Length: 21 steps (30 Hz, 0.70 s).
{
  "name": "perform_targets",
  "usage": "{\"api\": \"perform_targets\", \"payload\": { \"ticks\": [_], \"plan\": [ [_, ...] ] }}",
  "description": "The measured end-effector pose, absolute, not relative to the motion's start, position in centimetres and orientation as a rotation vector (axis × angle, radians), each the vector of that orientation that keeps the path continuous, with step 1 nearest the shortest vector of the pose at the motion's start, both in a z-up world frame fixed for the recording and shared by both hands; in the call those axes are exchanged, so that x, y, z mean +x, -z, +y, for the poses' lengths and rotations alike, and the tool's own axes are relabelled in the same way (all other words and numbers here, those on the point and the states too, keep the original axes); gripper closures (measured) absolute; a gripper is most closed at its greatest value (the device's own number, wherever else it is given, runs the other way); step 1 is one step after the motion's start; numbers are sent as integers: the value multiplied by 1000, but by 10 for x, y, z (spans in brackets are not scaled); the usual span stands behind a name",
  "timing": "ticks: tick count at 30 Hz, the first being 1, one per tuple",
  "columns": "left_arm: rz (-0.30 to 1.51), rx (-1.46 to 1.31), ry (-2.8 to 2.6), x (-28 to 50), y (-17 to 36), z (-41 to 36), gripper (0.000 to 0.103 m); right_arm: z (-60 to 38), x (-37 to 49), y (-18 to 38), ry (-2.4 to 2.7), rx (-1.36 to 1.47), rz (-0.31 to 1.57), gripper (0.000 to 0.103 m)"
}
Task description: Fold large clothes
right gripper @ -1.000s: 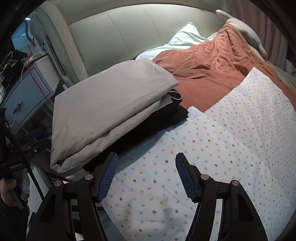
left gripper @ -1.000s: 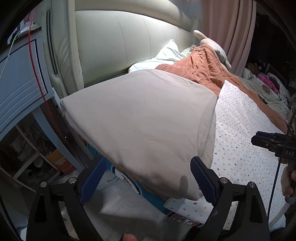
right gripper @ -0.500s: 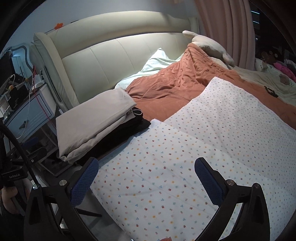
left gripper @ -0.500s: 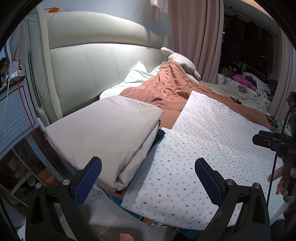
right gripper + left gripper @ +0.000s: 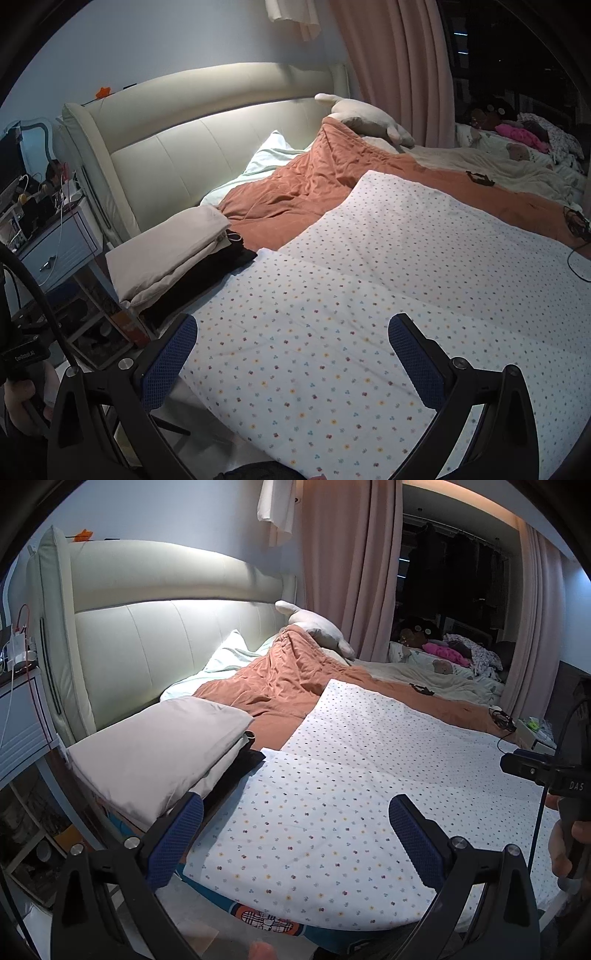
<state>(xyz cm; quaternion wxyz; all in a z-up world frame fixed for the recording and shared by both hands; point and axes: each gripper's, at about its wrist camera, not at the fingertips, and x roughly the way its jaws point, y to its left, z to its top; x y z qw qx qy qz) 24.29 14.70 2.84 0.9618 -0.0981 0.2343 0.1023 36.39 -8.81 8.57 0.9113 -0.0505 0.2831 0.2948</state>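
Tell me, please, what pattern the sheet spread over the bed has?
The sheet is white with small multicoloured dots, clearest in the right wrist view.

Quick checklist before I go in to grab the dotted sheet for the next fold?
1. Left gripper open and empty: ok.
2. Right gripper open and empty: ok.
3. Dotted sheet lies flat on the bed: ok.
4. Nothing lying on the sheet: ok.
5. Folded grey stack lies beside the sheet, off it: ok.
6. Sheet's near right corner in view: cannot tell.
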Motion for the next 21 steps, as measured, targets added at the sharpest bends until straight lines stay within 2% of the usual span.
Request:
{"api": "perform_targets", "payload": {
  "ticks": [21],
  "plan": [
    [348,-155,-125,112,-45,56,0,-194,217,-61,-545,53,470,0]
  ]
}}
